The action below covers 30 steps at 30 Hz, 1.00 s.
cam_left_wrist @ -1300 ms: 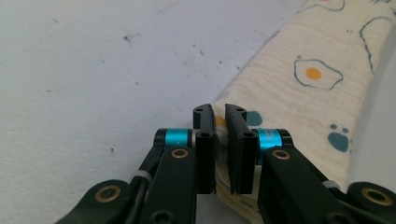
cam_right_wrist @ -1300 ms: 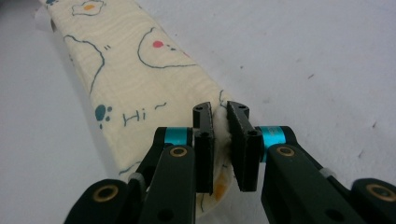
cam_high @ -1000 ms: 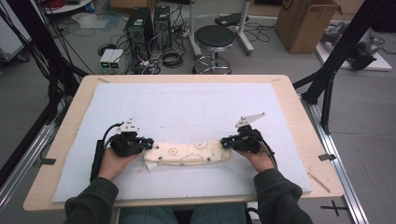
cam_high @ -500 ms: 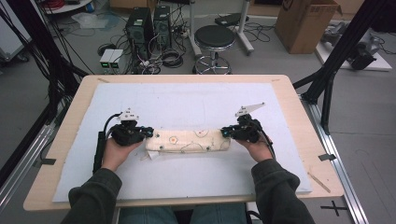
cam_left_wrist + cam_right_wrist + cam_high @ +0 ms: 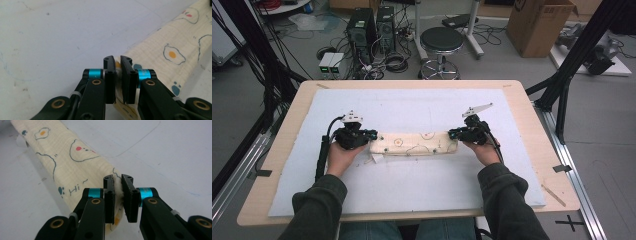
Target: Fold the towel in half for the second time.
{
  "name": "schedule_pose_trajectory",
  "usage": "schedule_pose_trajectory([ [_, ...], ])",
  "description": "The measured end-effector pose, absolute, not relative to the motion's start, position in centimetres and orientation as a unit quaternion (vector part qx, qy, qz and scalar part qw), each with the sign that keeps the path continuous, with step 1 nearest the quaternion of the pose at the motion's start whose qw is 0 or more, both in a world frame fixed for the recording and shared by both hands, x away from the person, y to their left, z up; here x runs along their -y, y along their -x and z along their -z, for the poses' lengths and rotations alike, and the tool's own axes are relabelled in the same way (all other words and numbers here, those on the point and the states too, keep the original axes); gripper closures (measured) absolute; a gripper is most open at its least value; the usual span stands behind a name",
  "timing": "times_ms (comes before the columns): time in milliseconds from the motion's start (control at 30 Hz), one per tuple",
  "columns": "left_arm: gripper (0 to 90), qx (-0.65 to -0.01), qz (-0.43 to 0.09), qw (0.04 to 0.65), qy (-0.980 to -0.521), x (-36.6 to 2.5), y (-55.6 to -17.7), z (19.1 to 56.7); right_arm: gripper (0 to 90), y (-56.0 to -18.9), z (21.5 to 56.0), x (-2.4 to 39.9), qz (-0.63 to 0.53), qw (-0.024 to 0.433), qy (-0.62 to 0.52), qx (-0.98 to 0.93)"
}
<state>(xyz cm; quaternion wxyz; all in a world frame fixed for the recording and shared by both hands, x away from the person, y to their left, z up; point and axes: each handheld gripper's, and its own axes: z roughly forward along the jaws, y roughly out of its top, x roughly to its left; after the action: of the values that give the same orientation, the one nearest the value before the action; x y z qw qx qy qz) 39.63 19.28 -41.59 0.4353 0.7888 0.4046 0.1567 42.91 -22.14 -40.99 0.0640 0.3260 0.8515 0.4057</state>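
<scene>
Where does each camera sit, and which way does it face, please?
High view: above the person's side, looking forward and down on the table; forearms, hands, both hand-held grippers show.
Left gripper view: rides the left hand-held gripper, looking along jaws shut on the cloth.
Right gripper view: rides the right hand-held gripper, jaws likewise.
All share the cloth.

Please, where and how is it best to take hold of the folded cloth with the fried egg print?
Probably by its two short ends, one gripper coming in from each side. The cloth lies as a long narrow folded strip on the white mat, so its ends are thin enough to pinch. The left gripper and the right gripper are shut on those ends that way now.
</scene>
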Motion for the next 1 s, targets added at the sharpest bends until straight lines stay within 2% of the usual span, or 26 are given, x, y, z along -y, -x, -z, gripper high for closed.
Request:
schedule_pose_trajectory([
  [433,82.3,-0.441,-0.150,0.434,-0.771,-19.2,-41.3,43.3,80.6,-44.5,42.5,22.2,-0.406,0.069,-0.353,-0.840],
  [700,81.5,-0.439,-0.150,0.421,-0.779,-18.8,-41.9,43.5,79.1,-45.0,43.2,22.3,-0.399,0.067,-0.363,-0.839],
  [800,78.4,-0.442,-0.150,0.417,-0.780,-18.8,-41.9,43.6,78.1,-45.1,43.3,22.3,-0.399,0.066,-0.364,-0.839],
  [833,74.6,-0.445,-0.153,0.413,-0.780,-18.9,-41.9,43.5,77.5,-45.1,43.3,22.3,-0.401,0.067,-0.363,-0.839],
  [867,71.0,-0.446,-0.152,0.414,-0.779,-18.9,-41.9,43.5,76.0,-45.1,43.4,22.3,-0.402,0.066,-0.363,-0.838],
  [1000,67.3,-0.442,-0.155,0.420,-0.777,-19.1,-41.7,43.1,69.4,-45.0,43.2,22.4,-0.408,0.066,-0.363,-0.835],
])
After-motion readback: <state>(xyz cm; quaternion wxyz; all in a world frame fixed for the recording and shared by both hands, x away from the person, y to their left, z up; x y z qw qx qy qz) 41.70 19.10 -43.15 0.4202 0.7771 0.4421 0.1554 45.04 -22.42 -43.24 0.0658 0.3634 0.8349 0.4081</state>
